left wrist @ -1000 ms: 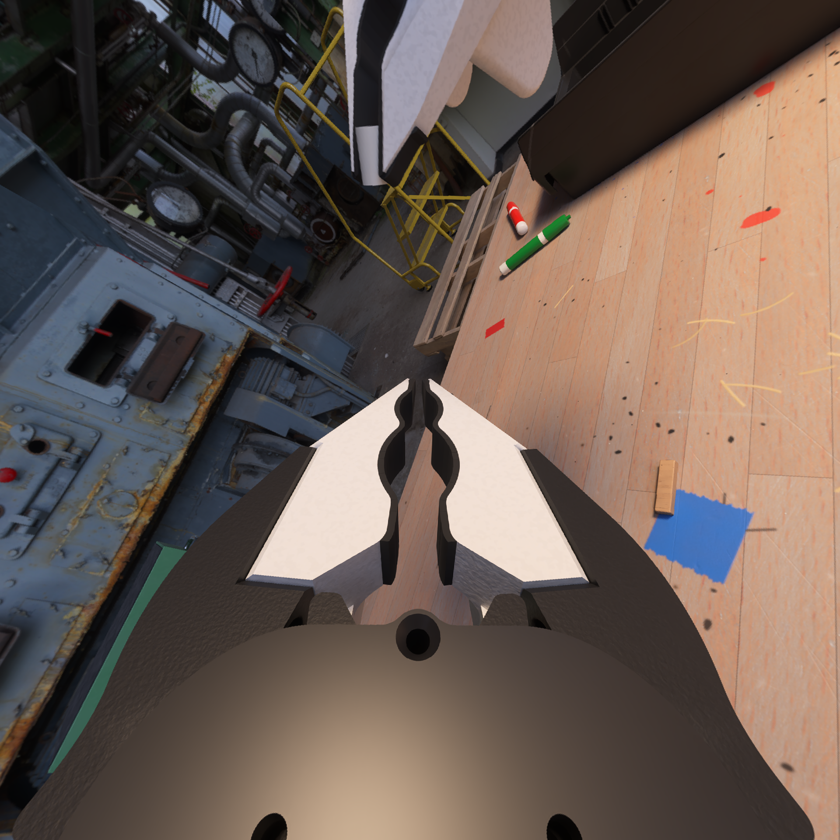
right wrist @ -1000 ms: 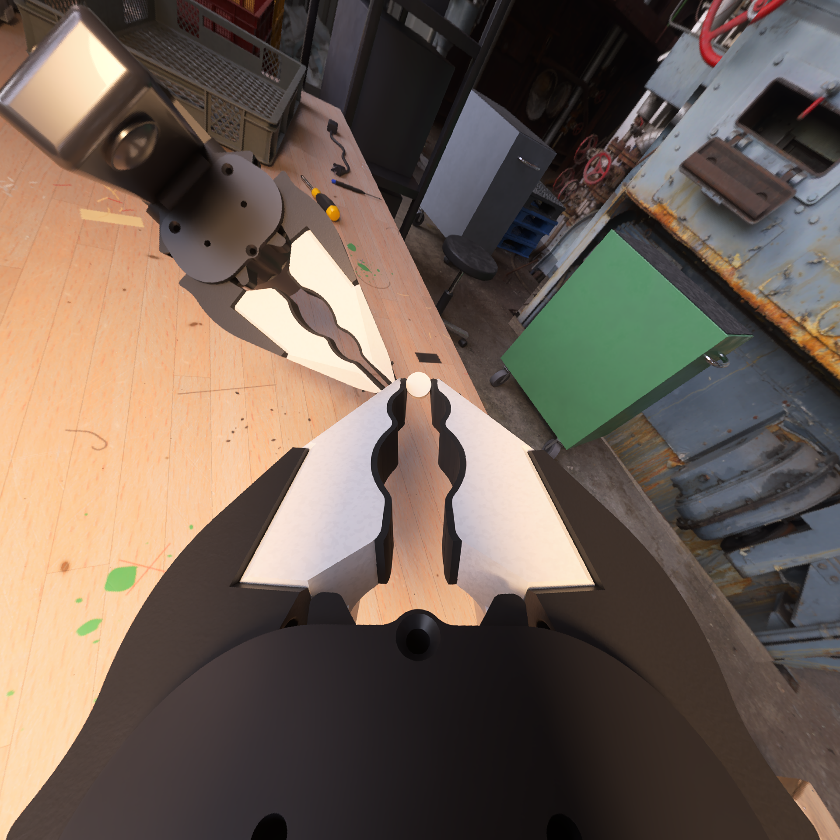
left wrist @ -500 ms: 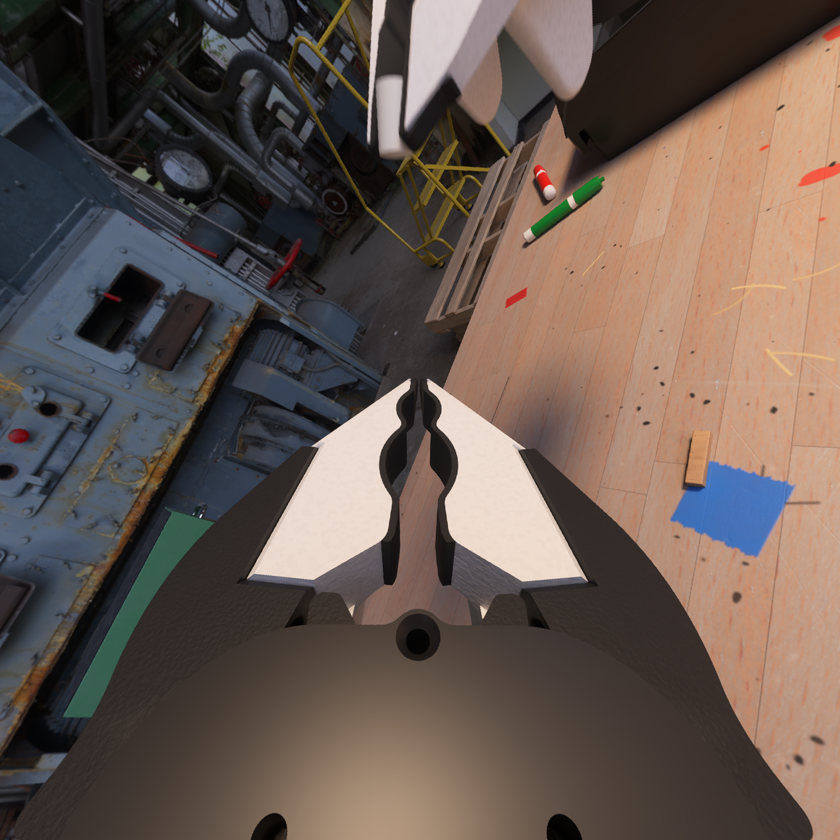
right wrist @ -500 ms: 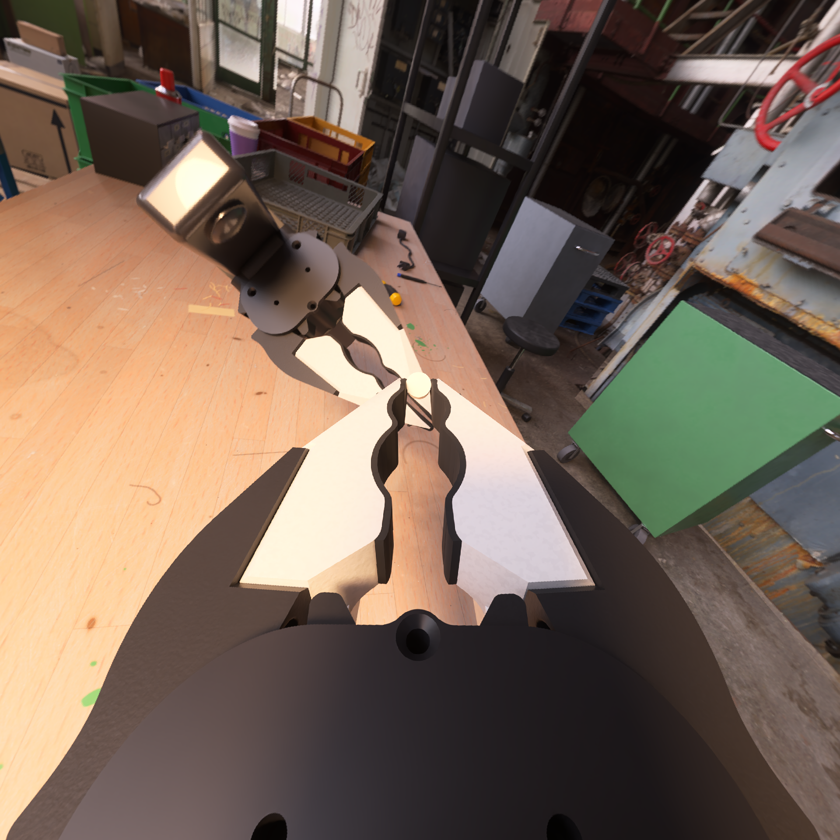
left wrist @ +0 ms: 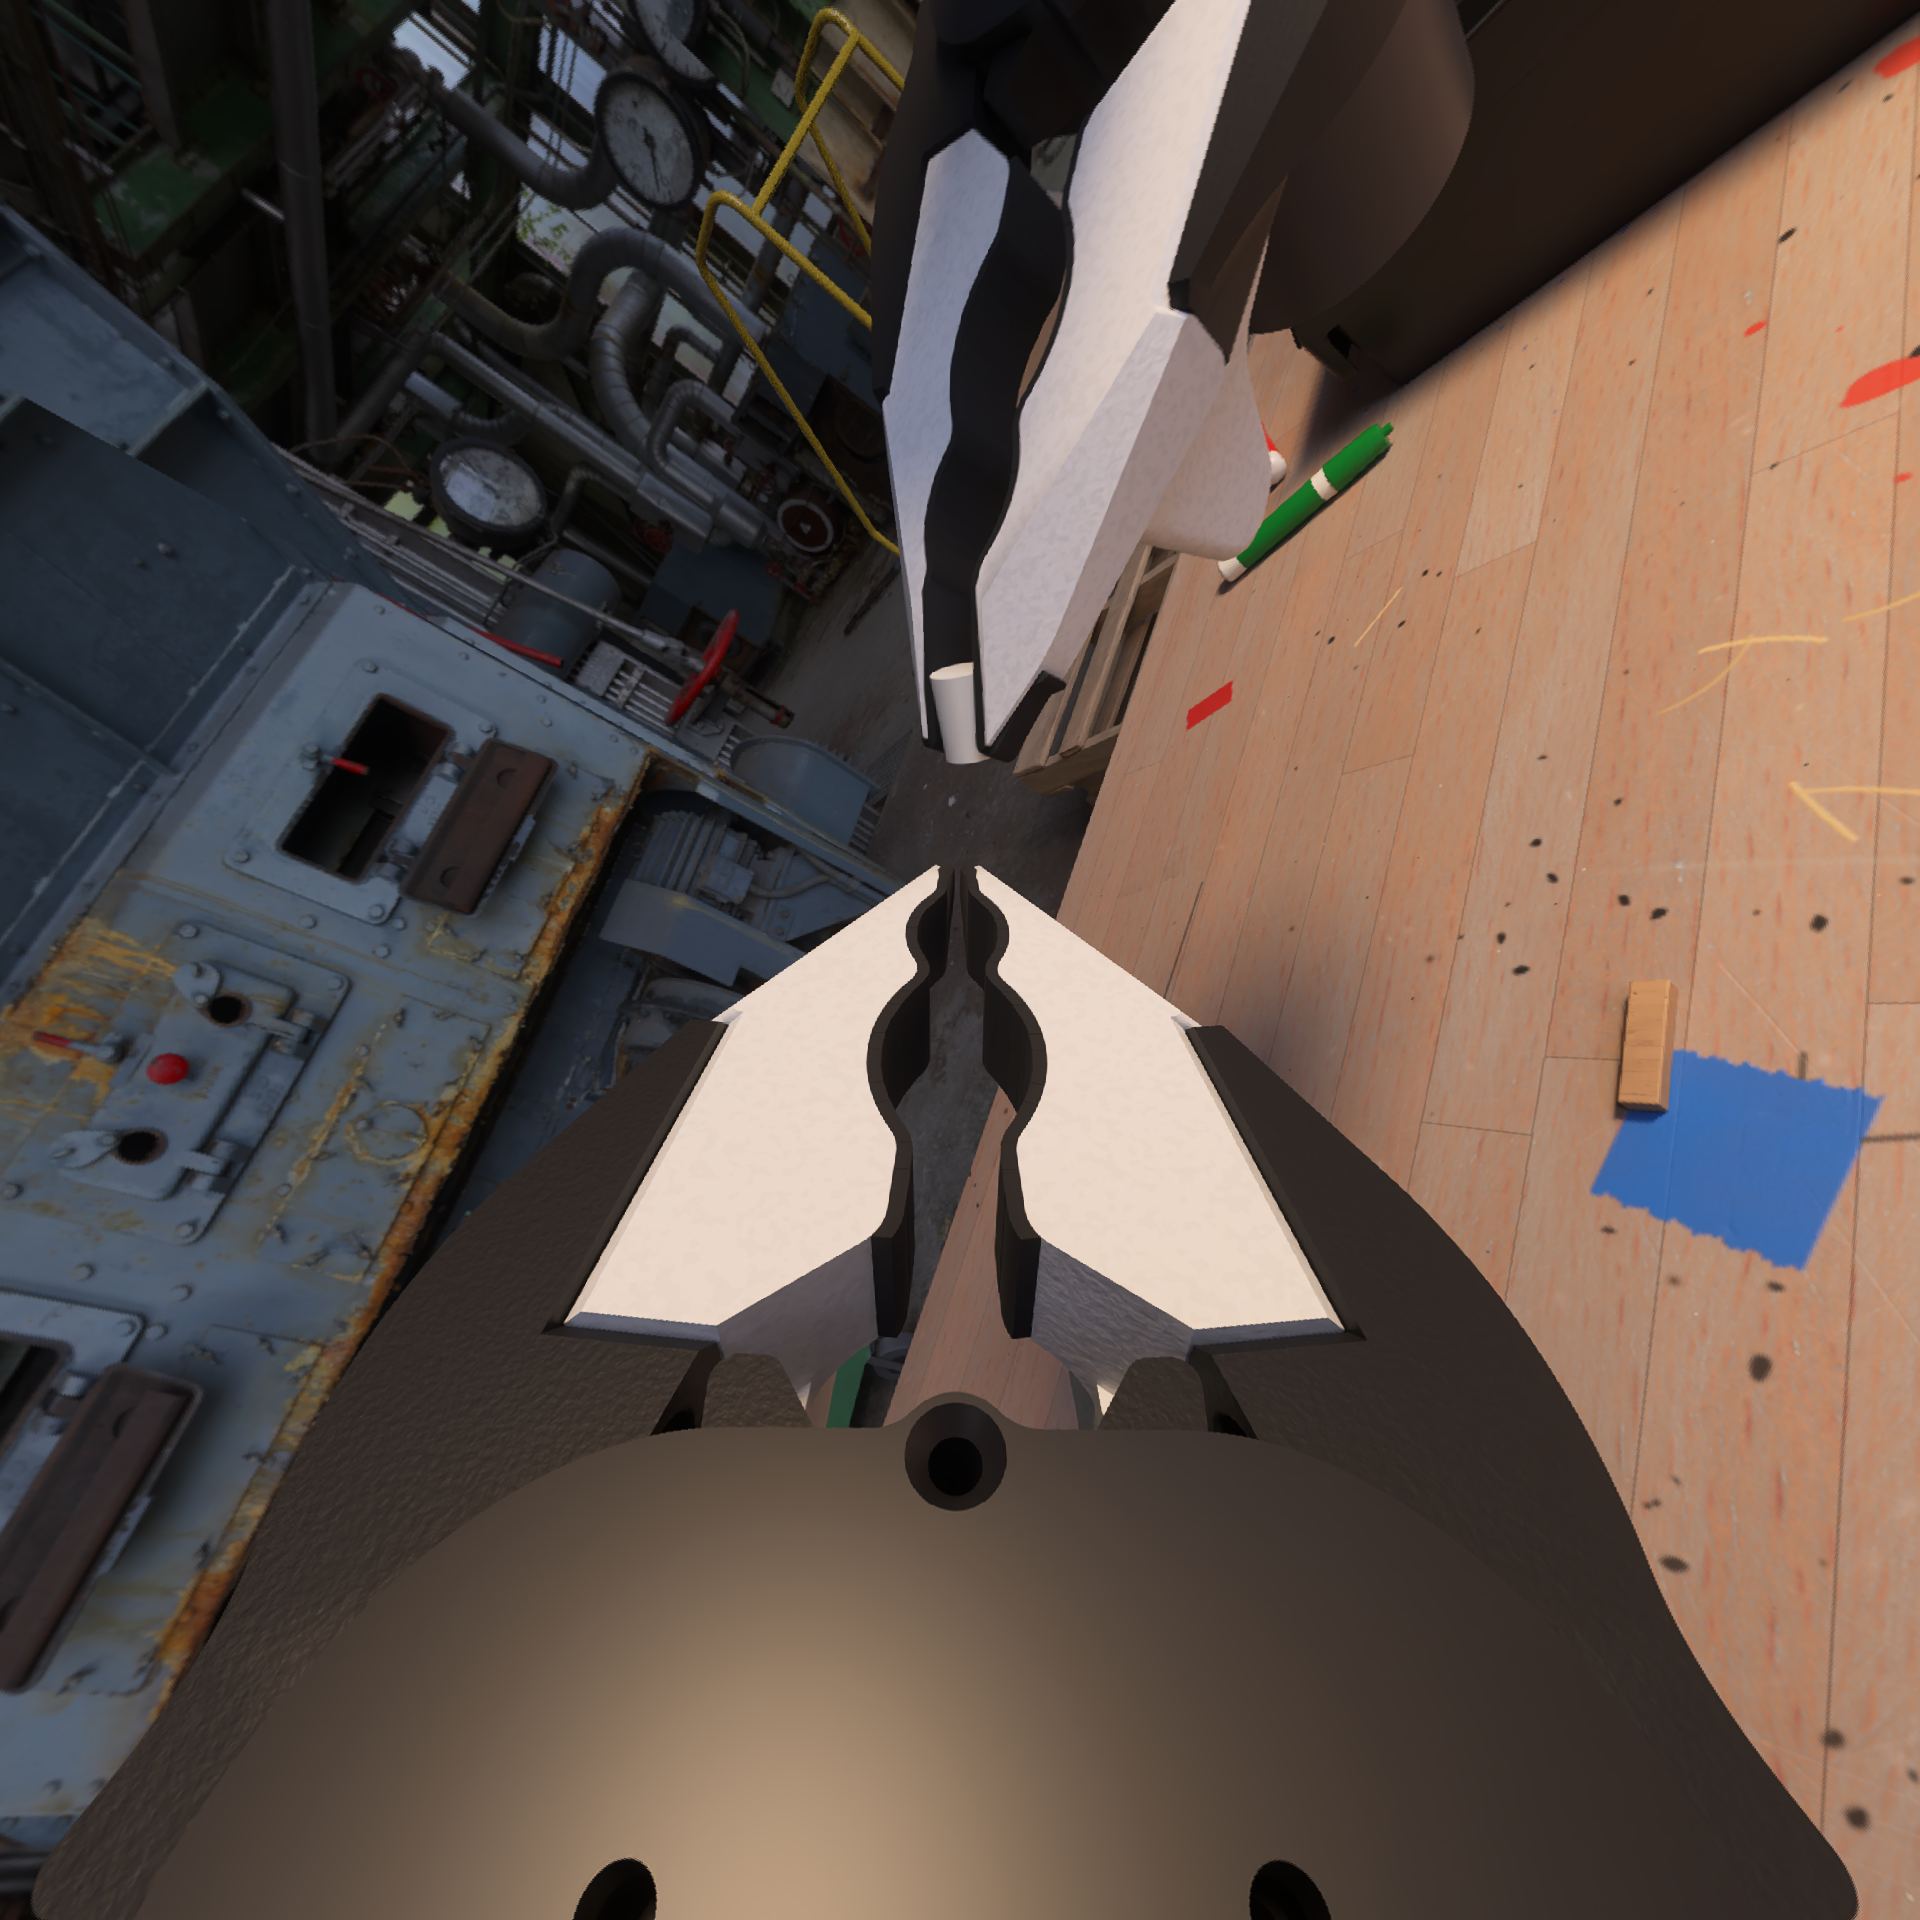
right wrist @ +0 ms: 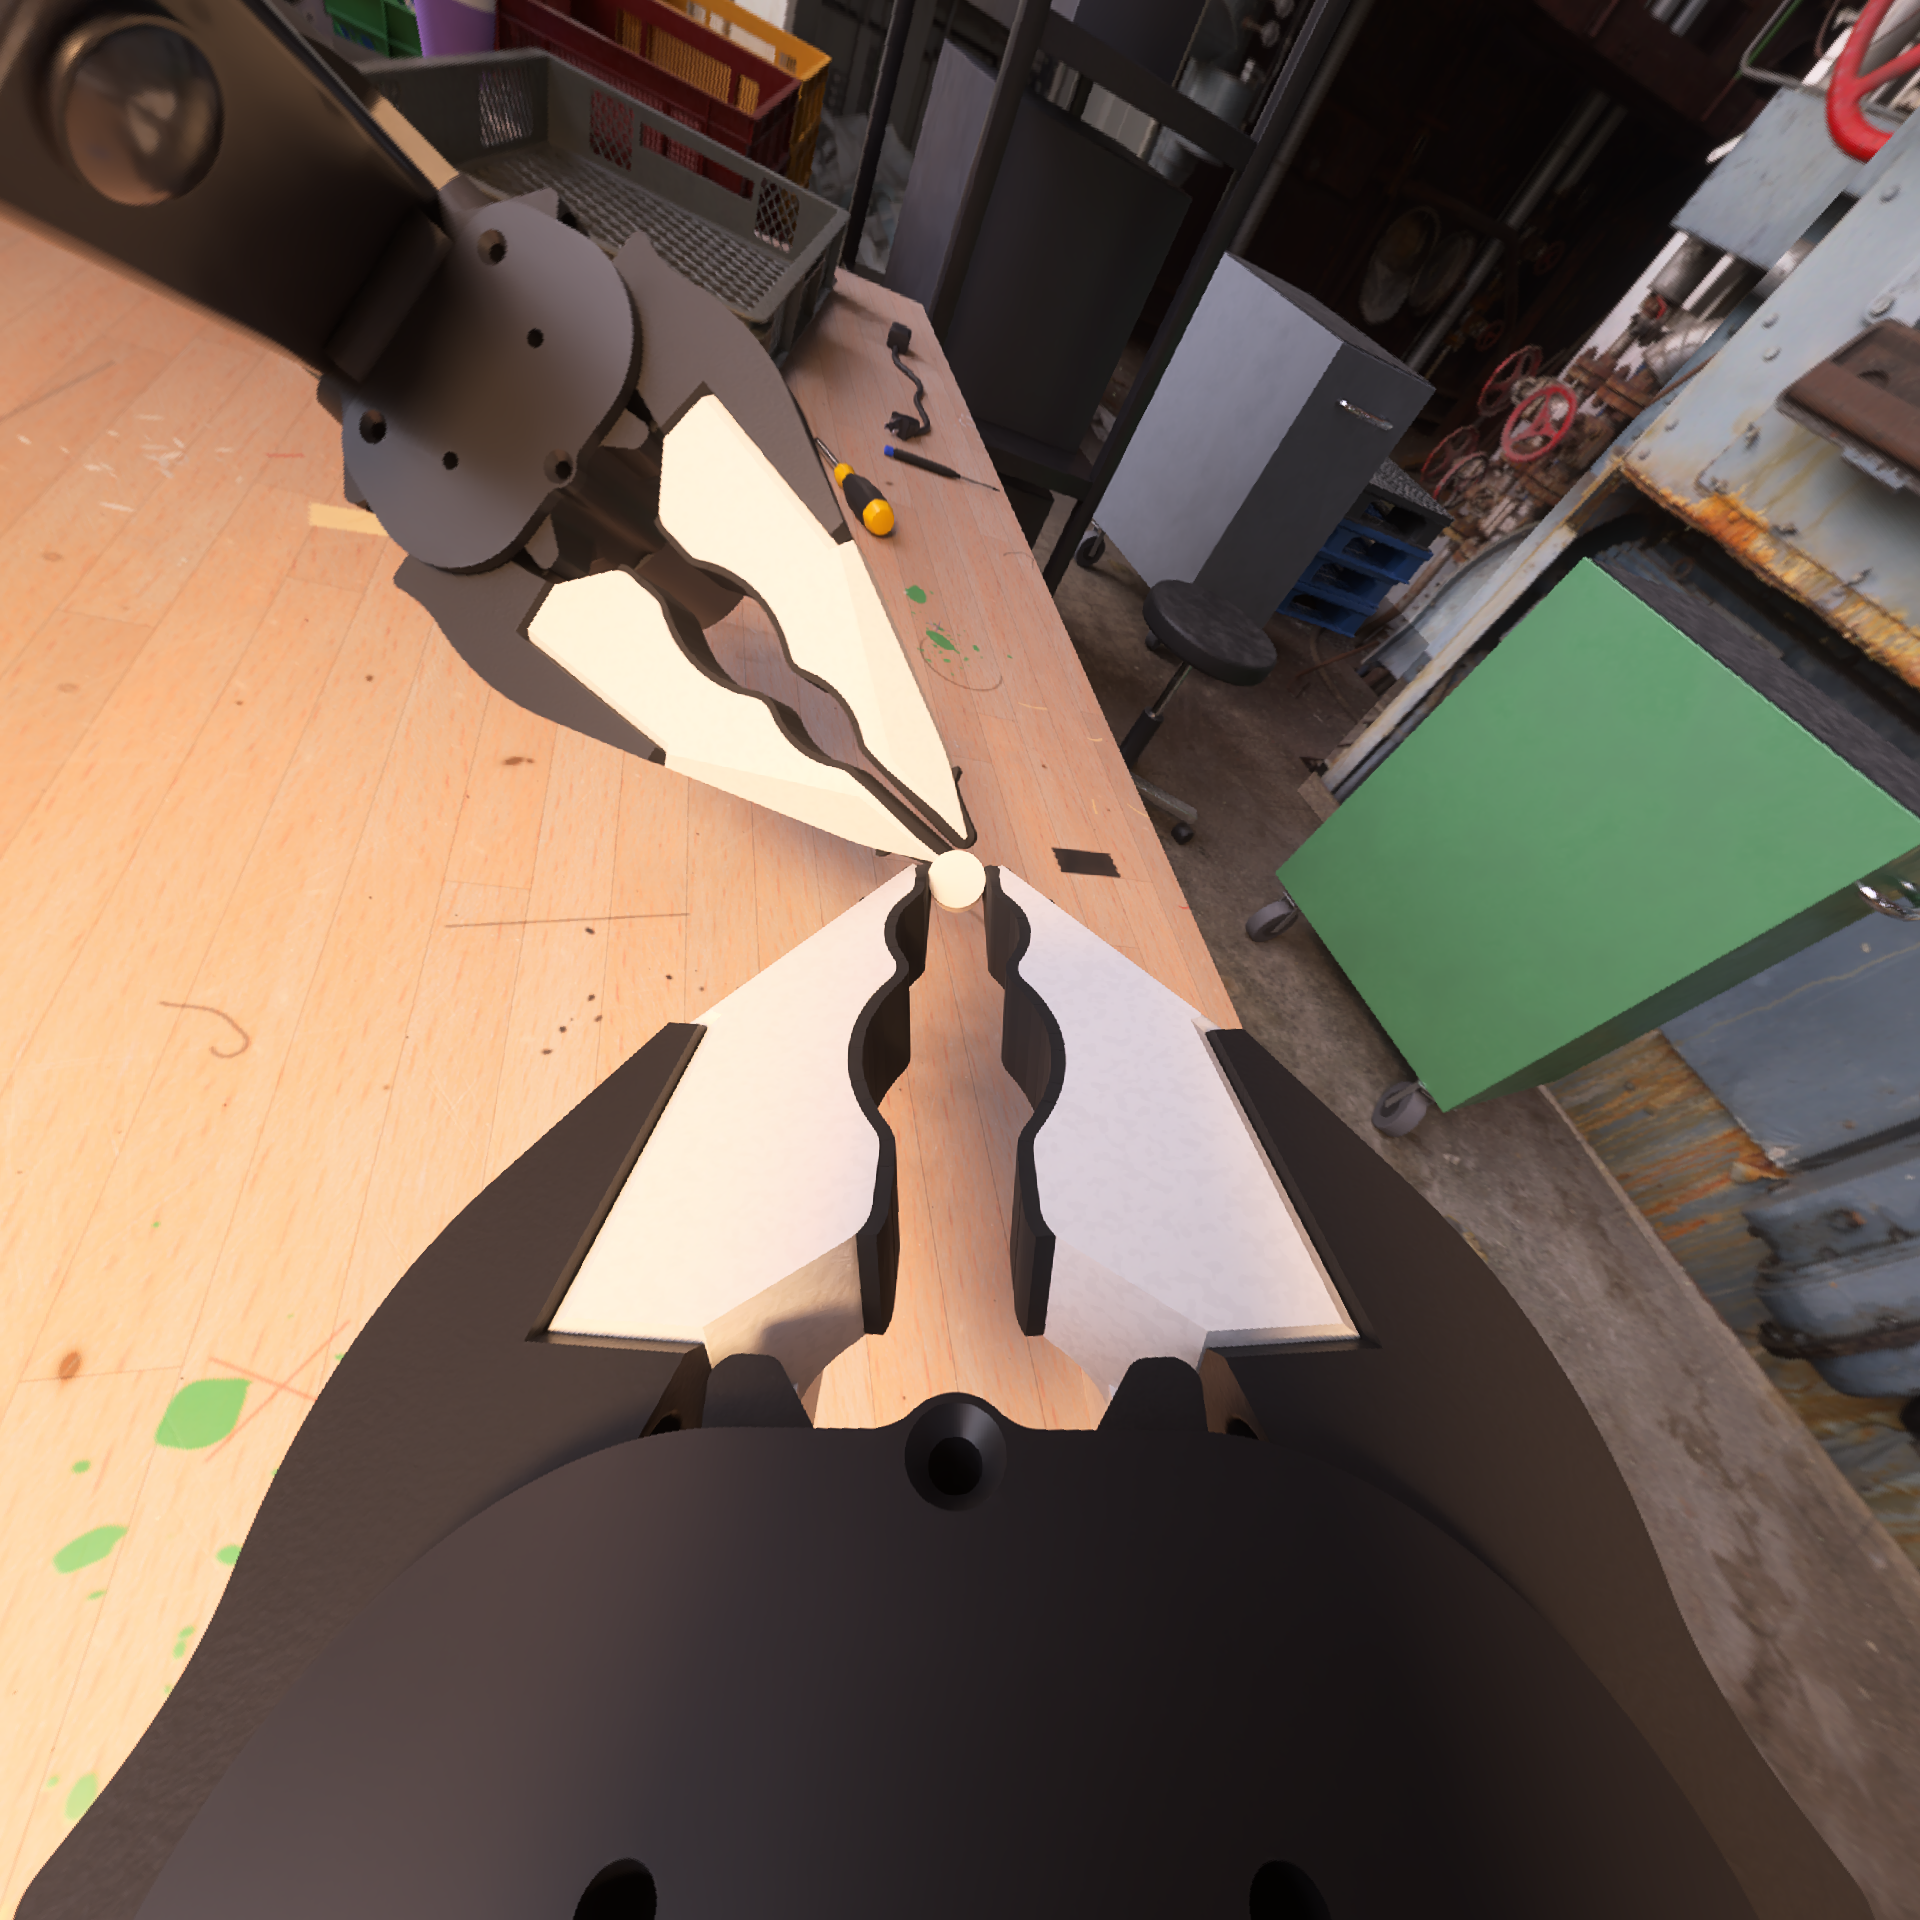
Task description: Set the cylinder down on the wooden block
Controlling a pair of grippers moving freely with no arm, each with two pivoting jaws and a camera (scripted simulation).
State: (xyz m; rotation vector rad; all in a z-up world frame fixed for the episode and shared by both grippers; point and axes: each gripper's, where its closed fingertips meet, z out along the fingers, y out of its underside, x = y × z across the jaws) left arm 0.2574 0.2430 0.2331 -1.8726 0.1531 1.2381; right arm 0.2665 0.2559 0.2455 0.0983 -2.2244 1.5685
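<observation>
Your right gripper [right wrist: 956, 883] has its jaws closed to a narrow gap on the small white cylinder [right wrist: 956, 879], pinched right at the fingertips; in the right wrist view you see only its round end face. From the left wrist view the same cylinder [left wrist: 954, 711] shows side-on, hanging in the air out past the edge of the pale planked wooden workbench [left wrist: 1455, 831], with the grey rusted machinery [left wrist: 312, 935] below and behind it. Your left gripper [left wrist: 956, 873] holds nothing, its jaws drawn almost together with only a sliver between the tips. In the right wrist view, that left gripper [right wrist: 940, 831] sits tip-to-tip with yours, just beside the cylinder; whether it touches is not clear. The small light wooden block [left wrist: 1647, 1044] lies flat on the bench, well apart from the cylinder, one end meeting the edge of a blue square patch [left wrist: 1735, 1158]. Bare bench lies between the cylinder and the block. Farther along lie a green marker with white bands [left wrist: 1307, 501] and, on the other stretch of bench, a yellow-and-black screwdriver [right wrist: 862, 499], a black cable [right wrist: 909, 390] and a grey mesh crate [right wrist: 623, 187]. Off the bench edge stand a green cabinet on castors [right wrist: 1579, 831] and a black round stool [right wrist: 1210, 629].
</observation>
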